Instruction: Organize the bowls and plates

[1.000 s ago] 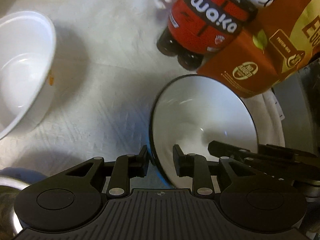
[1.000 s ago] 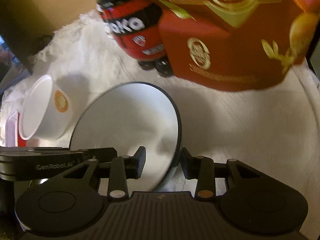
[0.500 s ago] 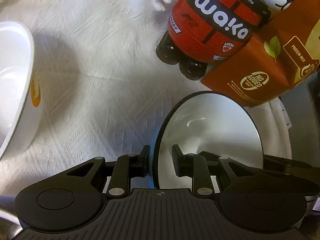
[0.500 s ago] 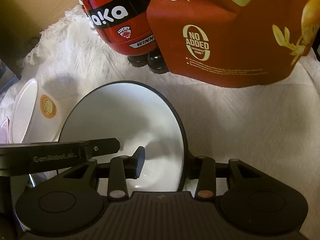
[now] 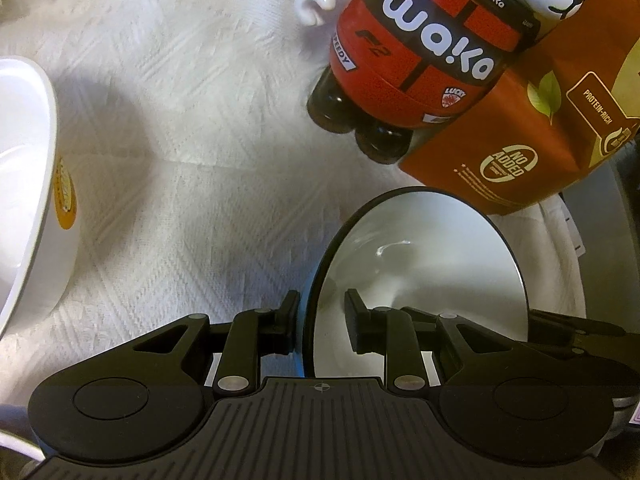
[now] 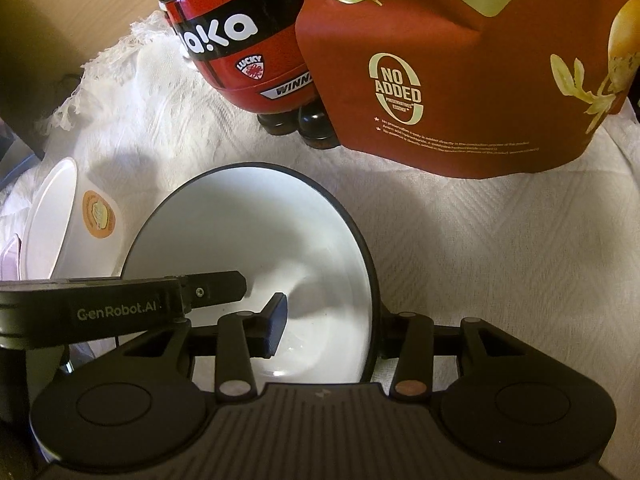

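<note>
A white bowl with a thin black rim (image 5: 420,272) (image 6: 256,240) sits between both grippers on the white cloth. My left gripper (image 5: 322,322) straddles its left rim, one finger outside and one inside, with a gap to the rim. My right gripper (image 6: 332,328) straddles its right rim, its jaws standing wide. A second white bowl with an orange sticker (image 5: 28,200) (image 6: 68,224) stands tilted at the left.
A red Waka figure can (image 5: 416,60) (image 6: 248,48) and a brown-red food bag (image 5: 540,128) (image 6: 460,64) stand just behind the bowl. The white textured cloth (image 5: 192,128) covers the table. A grey metal rim (image 5: 616,208) shows at the far right.
Both grippers moved forward and down with the black-rimmed bowl toward the cloth. The right gripper's jaws have spread apart from the rim. The sticker bowl has slid toward the left edge.
</note>
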A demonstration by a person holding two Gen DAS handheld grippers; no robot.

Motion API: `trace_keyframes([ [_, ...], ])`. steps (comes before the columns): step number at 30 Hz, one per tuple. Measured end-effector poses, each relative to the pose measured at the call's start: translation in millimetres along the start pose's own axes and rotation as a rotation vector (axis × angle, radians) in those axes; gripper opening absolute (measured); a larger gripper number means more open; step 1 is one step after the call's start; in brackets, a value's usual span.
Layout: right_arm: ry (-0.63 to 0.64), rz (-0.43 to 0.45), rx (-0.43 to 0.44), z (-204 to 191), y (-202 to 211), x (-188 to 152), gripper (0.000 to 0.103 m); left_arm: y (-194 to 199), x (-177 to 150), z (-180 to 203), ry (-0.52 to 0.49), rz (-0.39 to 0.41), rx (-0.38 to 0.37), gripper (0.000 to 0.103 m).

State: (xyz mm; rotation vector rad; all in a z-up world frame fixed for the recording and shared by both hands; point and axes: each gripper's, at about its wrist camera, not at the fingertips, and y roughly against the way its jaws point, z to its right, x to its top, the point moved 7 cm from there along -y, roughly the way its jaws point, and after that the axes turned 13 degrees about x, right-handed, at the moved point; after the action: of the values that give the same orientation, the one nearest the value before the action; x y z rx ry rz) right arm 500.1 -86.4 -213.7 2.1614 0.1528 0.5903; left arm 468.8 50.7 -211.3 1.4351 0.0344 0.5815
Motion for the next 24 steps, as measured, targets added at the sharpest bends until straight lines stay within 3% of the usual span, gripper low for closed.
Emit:
trace_keyframes([
  [12,-0.001,0.102,0.052,-40,58,2,0.044,70,8,5,-0.067,0.083,-0.011,0.031],
  [19,0.005,0.135,0.068,-56,101,-22,0.044,116,-23,10,-0.137,0.074,-0.072,0.031],
  [24,-0.009,0.11,0.076,-66,115,-58,0.045,132,-61,11,-0.179,0.055,-0.075,0.031],
])
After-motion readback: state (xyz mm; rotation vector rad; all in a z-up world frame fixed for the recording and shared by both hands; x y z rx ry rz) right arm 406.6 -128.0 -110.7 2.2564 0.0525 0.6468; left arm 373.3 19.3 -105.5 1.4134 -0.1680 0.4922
